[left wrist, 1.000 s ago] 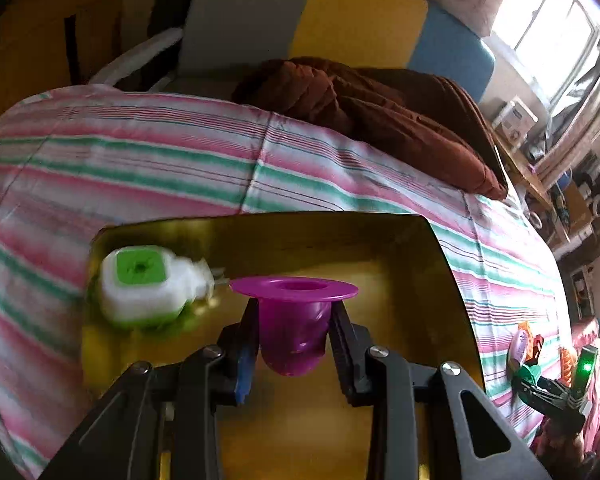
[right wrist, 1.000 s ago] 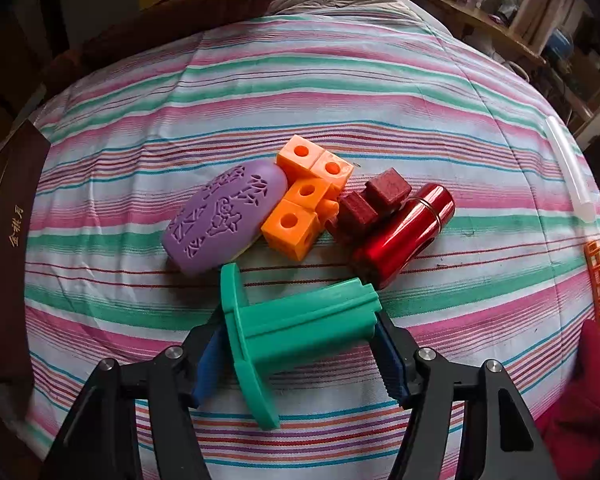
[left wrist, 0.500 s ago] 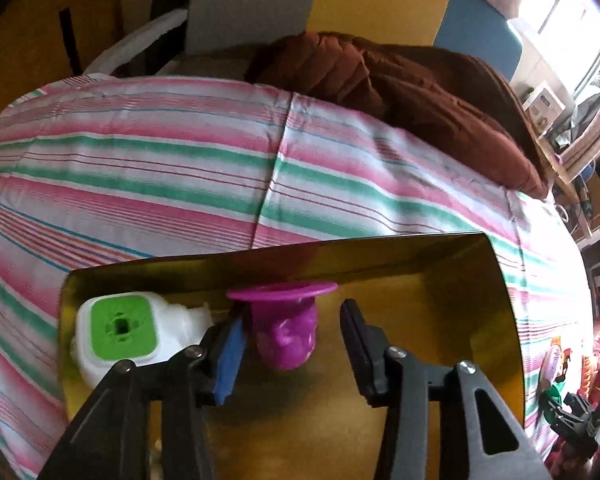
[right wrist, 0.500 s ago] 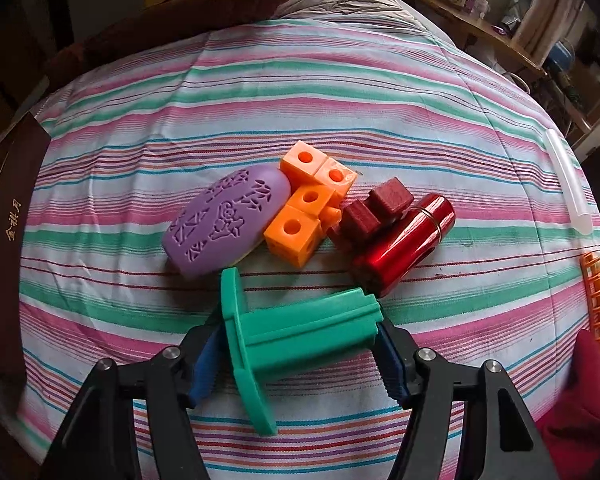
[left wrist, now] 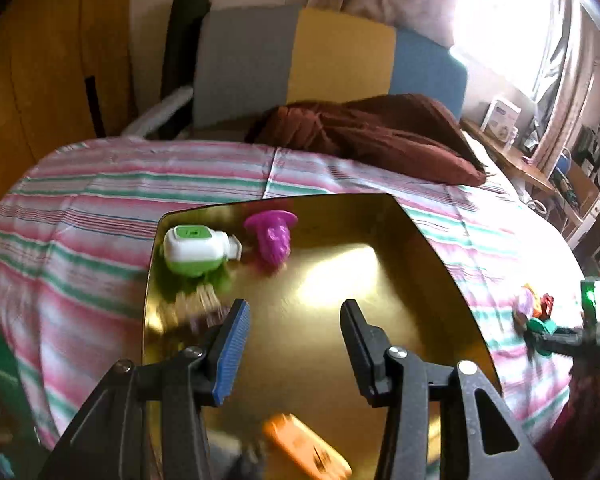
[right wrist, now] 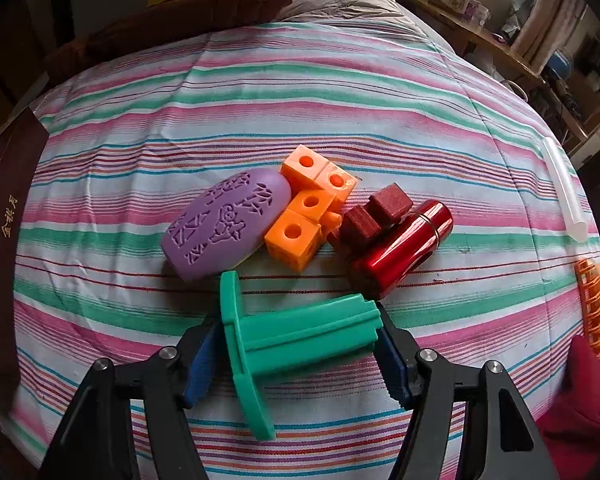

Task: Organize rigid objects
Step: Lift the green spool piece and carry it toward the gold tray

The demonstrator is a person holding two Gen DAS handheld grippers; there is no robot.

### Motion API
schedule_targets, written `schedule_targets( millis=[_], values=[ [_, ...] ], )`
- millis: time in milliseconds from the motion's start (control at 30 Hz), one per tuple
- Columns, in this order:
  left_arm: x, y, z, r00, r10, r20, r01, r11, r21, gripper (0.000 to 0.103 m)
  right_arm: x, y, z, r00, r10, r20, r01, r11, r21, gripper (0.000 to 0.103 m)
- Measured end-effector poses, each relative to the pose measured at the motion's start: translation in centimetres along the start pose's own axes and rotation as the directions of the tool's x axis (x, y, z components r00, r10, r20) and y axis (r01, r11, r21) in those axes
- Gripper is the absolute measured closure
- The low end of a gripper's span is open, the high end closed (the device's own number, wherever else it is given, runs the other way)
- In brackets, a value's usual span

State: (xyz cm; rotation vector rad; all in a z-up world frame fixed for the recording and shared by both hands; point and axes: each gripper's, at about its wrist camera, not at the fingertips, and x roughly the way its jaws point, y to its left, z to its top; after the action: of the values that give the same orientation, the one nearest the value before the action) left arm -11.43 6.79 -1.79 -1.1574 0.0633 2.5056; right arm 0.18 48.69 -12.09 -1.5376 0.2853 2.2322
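A gold tray (left wrist: 432, 264) lies on the striped bed. In it sit a magenta flanged piece (left wrist: 274, 238), a white and green device (left wrist: 192, 250) and an orange object (left wrist: 306, 450) near the front. My left gripper (left wrist: 294, 338) is open and empty above the tray, well back from the magenta piece. My right gripper (right wrist: 296, 344) is shut on a green flanged spool (right wrist: 292, 340) just above the bedcover. Beyond it lie a purple oval (right wrist: 226, 222), orange cubes (right wrist: 308, 210), dark red blocks (right wrist: 376, 212) and a red cylinder (right wrist: 402, 250).
A brown pillow (left wrist: 380, 136) lies at the head of the bed. A dark box (right wrist: 4, 232) is at the left edge of the right wrist view. A clear tube (right wrist: 566, 192) and an orange comb (right wrist: 594, 308) lie at the right. Cluttered shelves stand beyond the bed.
My left gripper let go of the magenta piece, opened wide and drew back and up from the tray. My right gripper has kept hold of the green spool, almost still.
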Motion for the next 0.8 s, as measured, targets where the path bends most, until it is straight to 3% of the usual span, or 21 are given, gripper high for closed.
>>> schedule_targets(
  millis=[133, 300, 800],
  values=[
    [-3.0, -1.4, -2.4, 0.998, 0.024, 0.059, -0.023, 1.0, -0.006, 0.056, -0.1, 0.2, -0.2, 1.0, -0.001, 0.004, 0.001, 1.0, -0.001, 0.036],
    [-5.5, -4.0, -3.9, 0.989, 0.049, 0.141, -0.057, 0.997, 0.052, 0.056, 0.0, -0.2, -0.1, 1.0, 0.015, -0.007, -0.015, 0.999, 0.028, 0.036],
    [-5.1, -5.0, -6.1, 0.997, 0.02, 0.07, -0.024, 0.998, 0.054, 0.056, -0.6, 0.9, -0.8, 1.0, -0.013, 0.014, 0.013, 1.0, -0.008, 0.037]
  ],
)
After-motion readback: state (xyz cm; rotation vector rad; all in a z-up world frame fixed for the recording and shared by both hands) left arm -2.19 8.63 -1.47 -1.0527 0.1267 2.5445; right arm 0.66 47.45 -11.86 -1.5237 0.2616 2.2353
